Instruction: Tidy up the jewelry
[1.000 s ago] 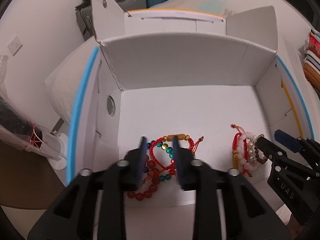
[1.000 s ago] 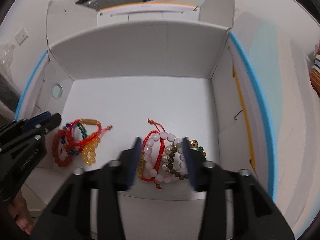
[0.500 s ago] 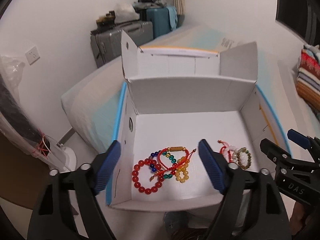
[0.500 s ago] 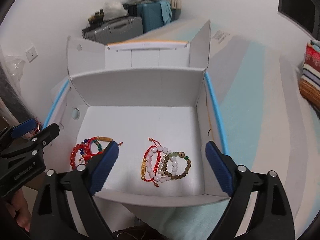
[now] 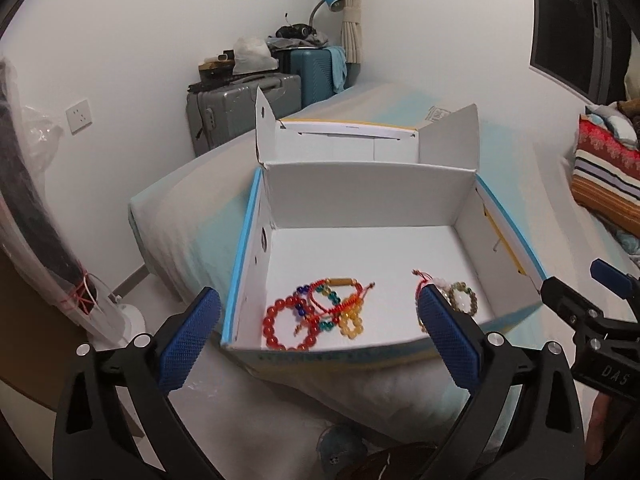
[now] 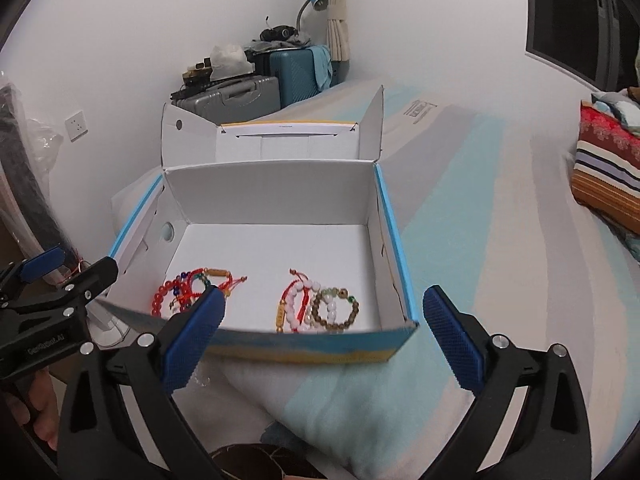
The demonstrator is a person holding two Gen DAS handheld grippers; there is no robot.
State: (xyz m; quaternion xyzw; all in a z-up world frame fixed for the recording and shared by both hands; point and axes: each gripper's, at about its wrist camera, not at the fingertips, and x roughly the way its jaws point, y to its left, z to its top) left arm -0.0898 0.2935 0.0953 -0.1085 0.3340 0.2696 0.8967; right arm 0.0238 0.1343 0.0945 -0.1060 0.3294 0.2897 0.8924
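Observation:
An open white cardboard box point(image 5: 244, 264) with blue edges lies on the bed. Inside, at its near left, is a heap of red, orange and multicoloured bead bracelets point(image 5: 316, 316). At the near right lies a second heap of white, brown and red-string bracelets point(image 6: 320, 308). My left gripper point(image 5: 316, 296) hangs above and in front of the box, its jaws opening with nothing between them. My right gripper point(image 6: 324, 294) stands likewise over the near wall point(image 6: 304, 344), its jaws opening and empty. Each wrist view shows the other gripper at its edge.
The bed point(image 6: 460, 220) has a white and pale blue cover. A striped folded blanket point(image 5: 604, 176) lies at the right. Suitcases point(image 5: 244, 108) and a blue lamp point(image 5: 332, 0) stand against the far wall. A plastic-wrapped dark object point(image 5: 28, 200) leans at the left.
Both grippers have drawn back and upward out of the box while their jaws spread wide. The two heaps of bracelets stay on the box floor.

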